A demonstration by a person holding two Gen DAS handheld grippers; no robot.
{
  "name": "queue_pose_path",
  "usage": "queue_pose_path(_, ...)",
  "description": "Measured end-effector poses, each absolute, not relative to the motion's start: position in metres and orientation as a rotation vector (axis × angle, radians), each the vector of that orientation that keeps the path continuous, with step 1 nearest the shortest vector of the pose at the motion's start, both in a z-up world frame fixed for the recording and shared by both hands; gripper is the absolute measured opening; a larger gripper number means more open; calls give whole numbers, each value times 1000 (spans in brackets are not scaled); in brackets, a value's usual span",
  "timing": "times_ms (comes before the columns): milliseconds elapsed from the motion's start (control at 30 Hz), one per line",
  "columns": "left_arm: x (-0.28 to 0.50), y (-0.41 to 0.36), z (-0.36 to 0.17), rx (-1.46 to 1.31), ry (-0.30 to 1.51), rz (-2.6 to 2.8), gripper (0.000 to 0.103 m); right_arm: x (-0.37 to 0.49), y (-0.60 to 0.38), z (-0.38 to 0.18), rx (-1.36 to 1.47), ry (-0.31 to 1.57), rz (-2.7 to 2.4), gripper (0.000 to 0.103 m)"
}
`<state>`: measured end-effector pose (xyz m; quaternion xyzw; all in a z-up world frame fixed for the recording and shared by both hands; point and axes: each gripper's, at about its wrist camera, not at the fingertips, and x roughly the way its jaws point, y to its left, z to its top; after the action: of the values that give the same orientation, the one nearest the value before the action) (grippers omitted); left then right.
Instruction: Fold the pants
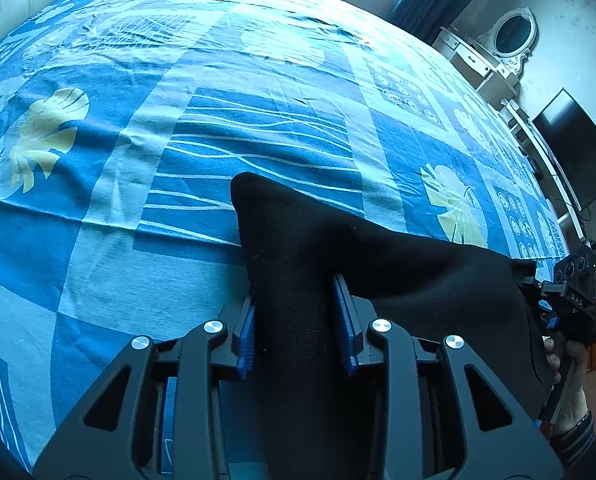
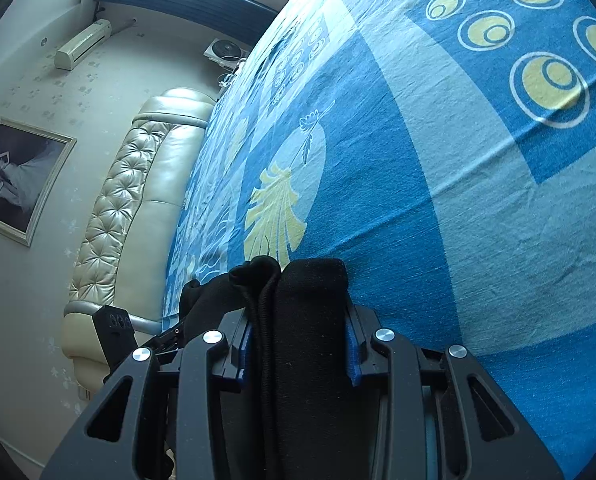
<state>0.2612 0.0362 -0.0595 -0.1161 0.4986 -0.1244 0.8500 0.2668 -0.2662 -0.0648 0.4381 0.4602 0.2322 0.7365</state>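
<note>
Left tongs: clamped on a thick fold of the black pants, the blue pads pressing the cloth from both sides.
Right tongs: clamped on another bunch of the same pants, with several layers and a corded seam squeezed between the pads.
Pants: held up between the two tongs, just above the bed; from the left tongs the cloth runs across to the right tongs as one taut dark span.
Slip risk: the right-hand bunch looks uneven, so I judge a layer could slide out when the cloth is pulled, and the fold would come out crooked.
Drag risk: the blue patterned sheet just past the pants already shows wrinkles; lowering the cloth carelessly could bunch it further.
Sag risk: any length hanging below could land folded under itself.
Hidden: most of the pants lies below the tongs and out of both views, so waist and legs cannot be told apart.
Hard to make out: the black cloth swallows creases and edges.
Far off: the headboard beyond the bed is cut off.
</note>
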Motion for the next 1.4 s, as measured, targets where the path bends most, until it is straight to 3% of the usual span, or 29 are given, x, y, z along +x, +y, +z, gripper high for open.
queue_pose_path(200, 262, 38, -60, -258, 1060, -263, 36, 267, -266, -65, 963, 1012, 511, 35)
queue_pose_path(300, 262, 42, -59, -280, 1064, -267, 46, 266, -267, -65, 988, 1010, 522, 40)
queue_pose_path(433, 254, 57, -55, -364, 1073, -268, 77, 259, -270, -58, 1022, 999, 525, 57)
queue_pose_path(533, 240, 74, -50, -451, 1068, -291, 82, 245, -279, -50, 1054, 978, 512, 69)
queue_pose_path(633, 218, 88, -44, -494, 1056, -304, 86, 226, -289, -46, 1070, 979, 494, 72)
queue_pose_path(933, 140, 88, -61, -672, 1111, -411, 86, 160, -286, -49, 1060, 1018, 492, 73)
queue_pose_path(1233, 133, 67, -76, -736, 1108, -422, 87, 154, -273, -48, 1040, 1015, 478, 78)
queue_pose_path(1300, 133, 62, -76, -713, 1104, -407, 80, 156, -268, -50, 1004, 1031, 479, 78)
queue_pose_path(1333, 128, 60, -77, -693, 1112, -395, 61, 157, -267, -50, 971, 1041, 477, 77)
queue_pose_path(1400, 129, 56, -77, -673, 1128, -381, 56, 159, -261, -48, 906, 1067, 444, 63)
